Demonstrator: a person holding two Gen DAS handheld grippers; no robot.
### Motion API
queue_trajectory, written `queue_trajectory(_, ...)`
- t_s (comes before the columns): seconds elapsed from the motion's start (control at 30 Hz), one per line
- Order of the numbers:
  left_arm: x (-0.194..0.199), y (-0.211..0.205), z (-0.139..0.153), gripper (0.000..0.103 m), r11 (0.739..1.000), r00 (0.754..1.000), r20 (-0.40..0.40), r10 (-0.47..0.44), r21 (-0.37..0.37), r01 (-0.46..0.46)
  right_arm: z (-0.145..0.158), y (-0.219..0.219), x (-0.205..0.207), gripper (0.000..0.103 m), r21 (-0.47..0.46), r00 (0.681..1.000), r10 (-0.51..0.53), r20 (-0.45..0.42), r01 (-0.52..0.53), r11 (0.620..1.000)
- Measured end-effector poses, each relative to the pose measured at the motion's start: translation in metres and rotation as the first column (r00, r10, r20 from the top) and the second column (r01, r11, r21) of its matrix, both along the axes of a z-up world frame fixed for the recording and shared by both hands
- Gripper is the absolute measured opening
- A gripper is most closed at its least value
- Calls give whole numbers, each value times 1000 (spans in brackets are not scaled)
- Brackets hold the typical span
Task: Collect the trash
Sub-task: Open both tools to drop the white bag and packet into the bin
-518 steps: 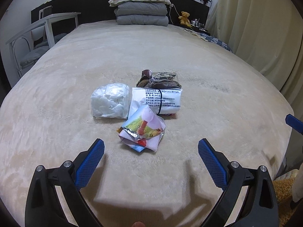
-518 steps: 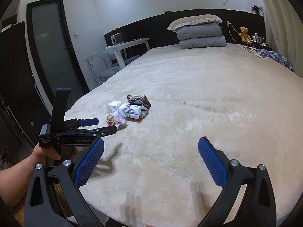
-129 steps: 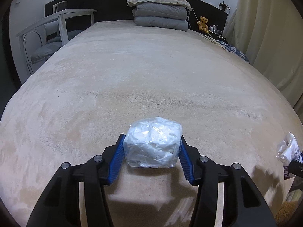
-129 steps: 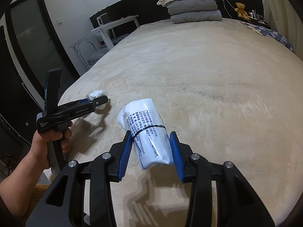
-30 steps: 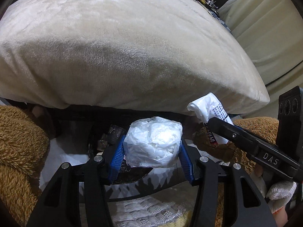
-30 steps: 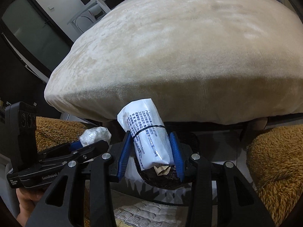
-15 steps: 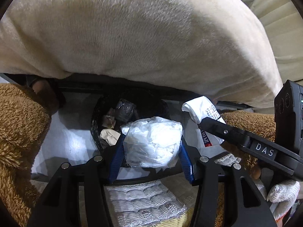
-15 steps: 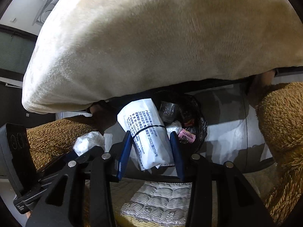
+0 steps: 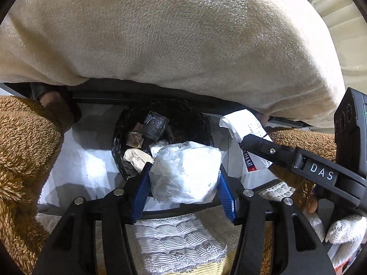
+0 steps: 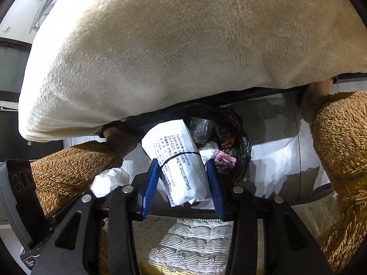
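Already some rubbish lies in the black-lined bin (image 9: 206, 128), and above it the left gripper (image 9: 183, 192) and right gripper (image 10: 182, 183) are just loosening on a clear bag of tissue (image 9: 185, 171) and a printed white packet (image 10: 176, 160), neither dropped yet.

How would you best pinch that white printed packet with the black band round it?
Across its narrow width, just below the black band, coming along its length from the near end. The white printed packet is long and soft, so the banded middle is probably firmest. The right gripper straddles it so, jaws just opening.
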State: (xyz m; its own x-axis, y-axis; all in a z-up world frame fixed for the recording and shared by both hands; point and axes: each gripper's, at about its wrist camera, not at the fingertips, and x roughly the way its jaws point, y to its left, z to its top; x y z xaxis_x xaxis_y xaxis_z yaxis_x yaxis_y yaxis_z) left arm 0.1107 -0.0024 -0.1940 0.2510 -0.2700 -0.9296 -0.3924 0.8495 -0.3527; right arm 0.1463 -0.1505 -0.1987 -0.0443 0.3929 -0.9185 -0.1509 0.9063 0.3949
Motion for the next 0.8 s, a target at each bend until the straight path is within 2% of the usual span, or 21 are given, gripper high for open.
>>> queue_trajectory(0.13, -1, -2, 4, 56, 1000, 1000, 19, -4, 12, 4, 3, -1, -1, 48, 15, 1000, -7, 17, 7, 1000)
queue_trajectory(0.17, -1, -2, 5, 62, 1000, 1000, 23, -2, 18, 2, 3, -2, -1, 53, 18, 1000, -12, 18, 12, 1000)
queue_trajectory(0.27, -3, 0, 7, 69, 999, 999, 37, 9, 43, -10, 2, -5, 1, 64, 32, 999, -40, 6, 40, 999)
queue_trajectory(0.43, -4, 4, 12, 70, 999, 999, 49, 23, 40, -25, 5, -8, 1, 65, 46, 999, -49, 5, 49, 998)
queue_trajectory(0.67, -6, 4, 22, 70, 999, 995, 93, 19, 48, -23, 15, -11, -2, 65, 62, 998, -36, 47, 33, 997)
queue_trajectory(0.8, -11, 6, 34, 70, 999, 989, 146, 20, 38, -26, 28, -11, -7, 65, 76, 993, -18, 117, 9, 997)
